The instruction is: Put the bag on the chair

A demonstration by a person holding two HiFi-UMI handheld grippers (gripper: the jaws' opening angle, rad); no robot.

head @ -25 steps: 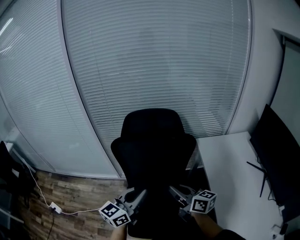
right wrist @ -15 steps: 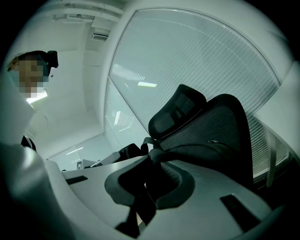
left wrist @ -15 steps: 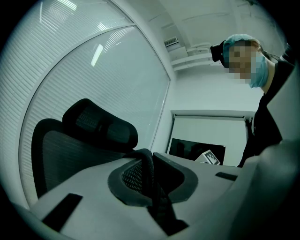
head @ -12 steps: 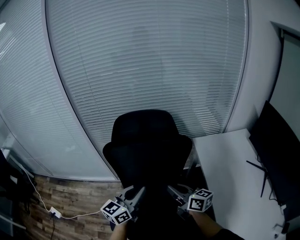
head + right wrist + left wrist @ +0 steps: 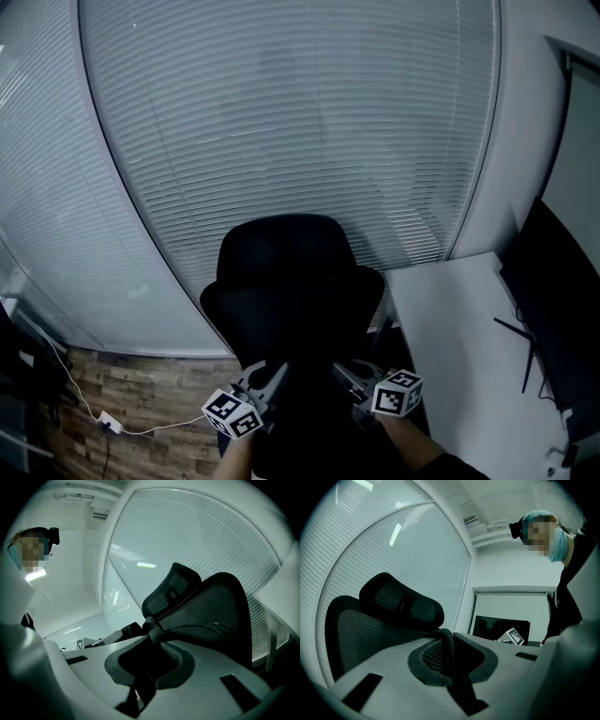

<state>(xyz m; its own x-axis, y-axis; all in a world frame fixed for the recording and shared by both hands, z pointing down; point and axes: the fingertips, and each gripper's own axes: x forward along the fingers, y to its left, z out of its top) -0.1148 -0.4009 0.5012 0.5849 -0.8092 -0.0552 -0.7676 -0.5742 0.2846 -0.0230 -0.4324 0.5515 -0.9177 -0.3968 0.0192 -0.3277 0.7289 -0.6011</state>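
A black office chair (image 5: pixel 289 281) with a mesh back and headrest stands before the glass wall. Just in front of it a black bag (image 5: pixel 309 417) hangs between my two grippers, hard to tell from the dark seat. My left gripper (image 5: pixel 272 380) is shut on one black strap (image 5: pixel 449 648) of the bag. My right gripper (image 5: pixel 342 375) is shut on the other strap (image 5: pixel 152 637), and the bag's body (image 5: pixel 206 631) lies close against the chair back (image 5: pixel 225 597). The seat is hidden under the bag.
A white desk (image 5: pixel 450 328) with a dark monitor (image 5: pixel 562 309) stands right of the chair. Slatted blinds (image 5: pixel 281 122) cover the curved glass wall behind. A white cable and adapter (image 5: pixel 105 424) lie on the wood floor at the left.
Both grippers have moved slightly up and toward the chair with the bag, and the view has shifted so the chair sits a little further left.
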